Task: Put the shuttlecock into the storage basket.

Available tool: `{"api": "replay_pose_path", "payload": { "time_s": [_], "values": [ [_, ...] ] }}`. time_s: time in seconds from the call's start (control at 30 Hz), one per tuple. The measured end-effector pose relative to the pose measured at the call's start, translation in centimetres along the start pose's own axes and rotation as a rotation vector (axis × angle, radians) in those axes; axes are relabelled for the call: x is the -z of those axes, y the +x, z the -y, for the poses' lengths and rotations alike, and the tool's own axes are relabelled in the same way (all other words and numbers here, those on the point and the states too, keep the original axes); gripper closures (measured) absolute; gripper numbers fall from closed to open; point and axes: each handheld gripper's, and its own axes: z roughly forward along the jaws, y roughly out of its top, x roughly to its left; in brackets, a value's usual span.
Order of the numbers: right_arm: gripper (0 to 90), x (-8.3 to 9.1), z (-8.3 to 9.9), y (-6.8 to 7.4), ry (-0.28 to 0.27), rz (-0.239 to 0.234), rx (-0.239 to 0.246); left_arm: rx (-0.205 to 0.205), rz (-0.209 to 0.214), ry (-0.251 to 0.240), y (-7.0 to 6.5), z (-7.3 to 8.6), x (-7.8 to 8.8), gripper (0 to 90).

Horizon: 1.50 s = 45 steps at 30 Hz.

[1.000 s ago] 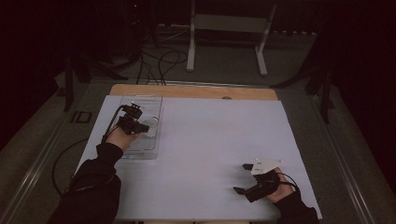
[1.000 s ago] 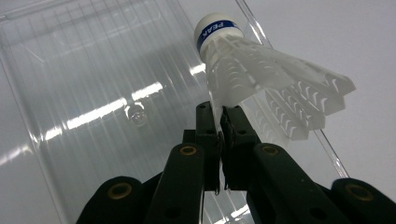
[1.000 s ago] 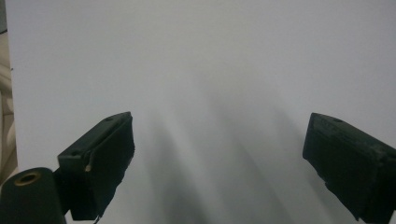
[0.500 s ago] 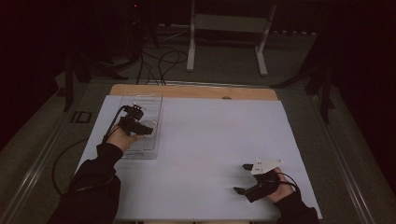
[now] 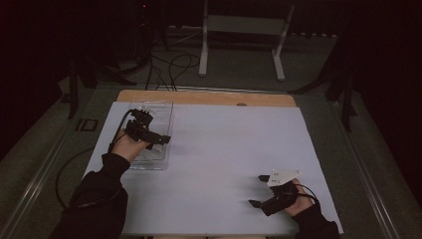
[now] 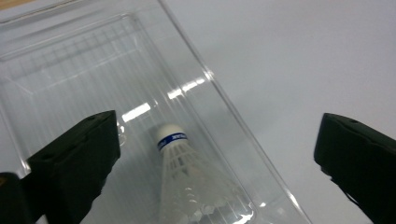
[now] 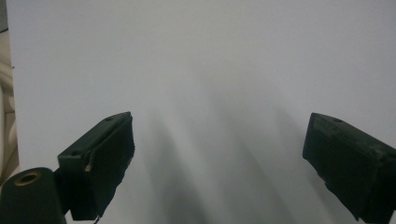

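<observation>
Shuttlecock (image 6: 180, 168): white cork and skirt, blue band with small white lettering. Tray (image 6: 70, 60): clear plastic, fine ribbed lines. Table sheet (image 5: 229, 149): plain white; far edge (image 5: 209, 97) tan wood. Grippers: black jaws; right gripper (image 5: 260, 191) with pale grey plate.

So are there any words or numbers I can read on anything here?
Blue band on the shuttlecock, just under its white tip: there is small white lettering, too small and blurred to read.
Clear plastic tray: no words.
White table cover: no words.
Nothing else carries readable text.
</observation>
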Motion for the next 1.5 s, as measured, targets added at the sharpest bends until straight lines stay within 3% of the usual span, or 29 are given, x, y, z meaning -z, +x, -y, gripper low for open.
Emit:
{"api": "replay_pose_path", "payload": {
  "time_s": [0.17, 0.33, 0.67, 1.0, 1.1, 1.33, 1.5],
  "values": [
    [8.8, 0.0, 0.0, 0.0, -0.001, 0.001, 0.000, -0.059, -0.010, -0.012, -0.7, -0.1, 0.3, 0.1],
    [8.8, 0.1, -0.1, 0.1, -0.008, 0.007, 0.005, -0.092, -0.005, -0.024, -1.1, -0.1, 0.5, 0.0],
    [8.7, 0.1, 0.0, 0.1, -0.009, 0.006, 0.005, -0.124, 0.045, -0.059, -2.1, -0.2, 0.9, 0.0],
    [8.8, 0.2, -0.1, 0.1, -0.012, 0.005, 0.002, -0.180, 0.050, -0.059, -3.2, -0.2, 1.0, 0.0],
    [8.8, 0.2, 0.0, 0.0, -0.012, 0.007, 0.003, -0.204, 0.073, -0.070, -3.8, -0.3, 0.9, 0.0],
    [8.7, 0.2, 0.0, 0.0, -0.009, 0.008, 0.003, -0.209, 0.141, -0.100, -4.6, -0.5, 1.0, 0.0],
    [8.8, 0.2, 0.0, 0.0, -0.011, 0.007, 0.002, -0.252, 0.177, -0.116, -5.2, -0.4, 0.9, 0.0]
  ]
}}
